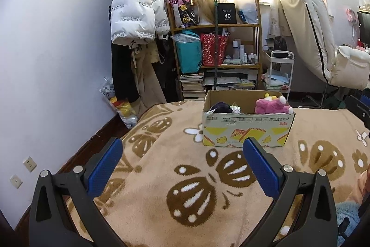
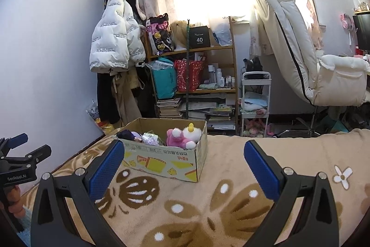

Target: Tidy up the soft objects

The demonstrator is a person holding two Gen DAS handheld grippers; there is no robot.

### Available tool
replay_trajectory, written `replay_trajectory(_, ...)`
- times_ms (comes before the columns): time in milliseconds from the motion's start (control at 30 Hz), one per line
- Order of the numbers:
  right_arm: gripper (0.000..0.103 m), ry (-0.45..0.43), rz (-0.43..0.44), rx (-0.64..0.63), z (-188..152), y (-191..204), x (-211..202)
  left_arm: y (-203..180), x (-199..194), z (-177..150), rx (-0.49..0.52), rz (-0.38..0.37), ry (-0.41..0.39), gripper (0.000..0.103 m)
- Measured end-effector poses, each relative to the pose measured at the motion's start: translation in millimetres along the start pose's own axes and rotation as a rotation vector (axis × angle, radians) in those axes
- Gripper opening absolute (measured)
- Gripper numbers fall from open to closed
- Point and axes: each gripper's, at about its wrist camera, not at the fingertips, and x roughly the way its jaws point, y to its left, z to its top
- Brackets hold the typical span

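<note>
**Status: Both Claws Open and Empty, Box Loaded**

My left claw [image 1: 182,168] hovers above the blanket [image 1: 161,177] on the bed, fingers spread wide, nothing between them. My right claw [image 2: 185,169] is in the same condition: spread apart, carrying nothing, well short of the cardboard box [image 2: 166,161].

The cardboard box stands upright on the far part of the bed, flaps open upward. This gives clear access from above for dropping items in. Inside it, at the right end, lies a pink plush toy [image 1: 272,105] with white and yellow parts. At the left end lies a dark purple soft item [image 1: 220,107], beside a crinkled, plastic-wrapped item [image 1: 235,109] whose contents I cannot identify.

In my judgement, the soft objects within view are already collected in the box, so the task appears near completion. No loose soft toy shows on the blanket between the claws and the box. A light-blue fuzzy patch [image 1: 346,212] sits at the lower right edge of the left view; what it is I cannot tell.
</note>
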Motion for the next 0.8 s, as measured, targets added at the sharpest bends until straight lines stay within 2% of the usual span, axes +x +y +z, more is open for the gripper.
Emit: replay_trajectory(800,0.103,0.026,-0.008,0.025,-5.9,-9.2,6.4,-4.2,-6.5,-0.8,0.015,-0.003,-0.020,0.102)
